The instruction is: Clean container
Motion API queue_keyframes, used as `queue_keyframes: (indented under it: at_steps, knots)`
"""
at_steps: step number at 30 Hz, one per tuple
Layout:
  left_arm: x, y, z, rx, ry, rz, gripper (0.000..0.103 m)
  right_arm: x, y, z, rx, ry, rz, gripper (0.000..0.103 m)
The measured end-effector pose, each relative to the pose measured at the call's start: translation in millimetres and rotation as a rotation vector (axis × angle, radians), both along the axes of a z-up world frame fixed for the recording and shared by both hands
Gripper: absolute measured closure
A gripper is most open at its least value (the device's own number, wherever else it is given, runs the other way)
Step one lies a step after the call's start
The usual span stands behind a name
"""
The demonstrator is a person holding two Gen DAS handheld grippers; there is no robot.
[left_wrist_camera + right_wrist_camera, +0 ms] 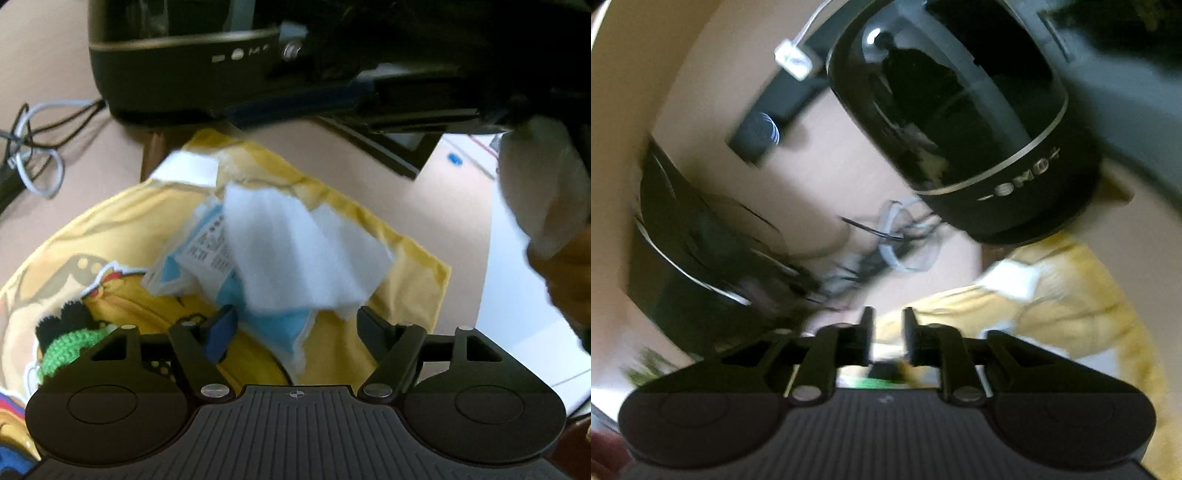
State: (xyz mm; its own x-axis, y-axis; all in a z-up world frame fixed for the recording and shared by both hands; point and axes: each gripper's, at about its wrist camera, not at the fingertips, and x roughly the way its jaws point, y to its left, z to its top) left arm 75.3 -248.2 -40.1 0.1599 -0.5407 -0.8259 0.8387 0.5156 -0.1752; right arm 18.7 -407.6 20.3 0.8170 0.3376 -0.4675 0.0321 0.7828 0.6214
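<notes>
In the left wrist view a white wipe point(295, 254) lies on a torn blue and white packet point(207, 243) on a yellow printed cloth point(388, 236). My left gripper point(297, 317) is open just in front of the wipe, not touching it. A black glossy container point(177, 59) stands behind. In the right wrist view the same black container point(964, 122) with a silver band stands ahead, and my right gripper point(888, 317) is nearly closed with a narrow gap and nothing between the fingers. The view is blurred.
Grey and black cables point(33, 155) lie at the left on the beige table; they also show in the right wrist view point(901, 236). A second black rounded object point(701, 258) stands at the left. A white-wrapped object point(543, 192) hangs at the right. A green knitted item point(70, 347) lies on the cloth.
</notes>
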Motion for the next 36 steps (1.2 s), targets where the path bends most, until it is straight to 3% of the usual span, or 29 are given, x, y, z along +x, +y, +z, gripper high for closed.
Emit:
queue_keyframes:
  at_steps: [2,5,9,12,14,17,24,27,30,32,34,36]
  knots:
    - [2.0,1.0,-2.0,0.011,0.01,0.002,0.017,0.5,2.9,-9.5,-0.158,0.072,-0.052,0.04]
    - [3.8,2.0,-2.9,0.015,0.01,-0.003,0.011,-1.8,-7.6,-30.2,-0.158,0.164,-0.074,0.03]
    - [6.5,1.0,-3.9,0.019,0.022,-0.008,0.01,1.8,-6.3,-57.0,-0.12,0.245,-0.048,0.03]
    - [8.0,0.5,-3.3,0.025,0.026,-0.011,0.01,3.2,-2.2,-66.6,-0.109,0.245,-0.019,0.052]
    - [9.9,0.8,-4.1,0.027,0.038,-0.011,0.009,4.3,-3.2,-66.8,-0.07,0.212,0.006,0.074]
    - [12.1,1.8,-6.0,0.034,0.056,-0.005,0.009,8.0,-4.1,-62.9,-0.126,0.18,-0.018,0.088]
    - [15.0,16.2,1.0,0.009,0.087,0.025,0.008,34.9,-17.4,-71.5,-0.315,0.247,-0.123,0.091]
    - [15.8,26.5,9.5,-0.014,0.096,0.054,0.006,44.8,-23.7,-75.4,-0.334,0.265,-0.116,0.091]
    - [15.7,39.7,19.3,-0.041,0.103,0.092,0.005,52.4,-24.2,-68.0,-0.404,0.27,-0.111,0.082]
    - [15.0,51.3,27.4,-0.063,0.101,0.126,0.004,50.2,-25.8,-56.9,-0.42,0.251,-0.124,0.054]
    - [13.1,65.2,36.7,-0.087,0.089,0.171,0.003,42.9,-25.6,-46.1,-0.431,0.228,-0.159,0.037]
    - [11.2,78.9,45.0,-0.095,0.064,0.231,0.003,33.3,-23.5,-36.7,-0.436,0.223,-0.195,0.03]
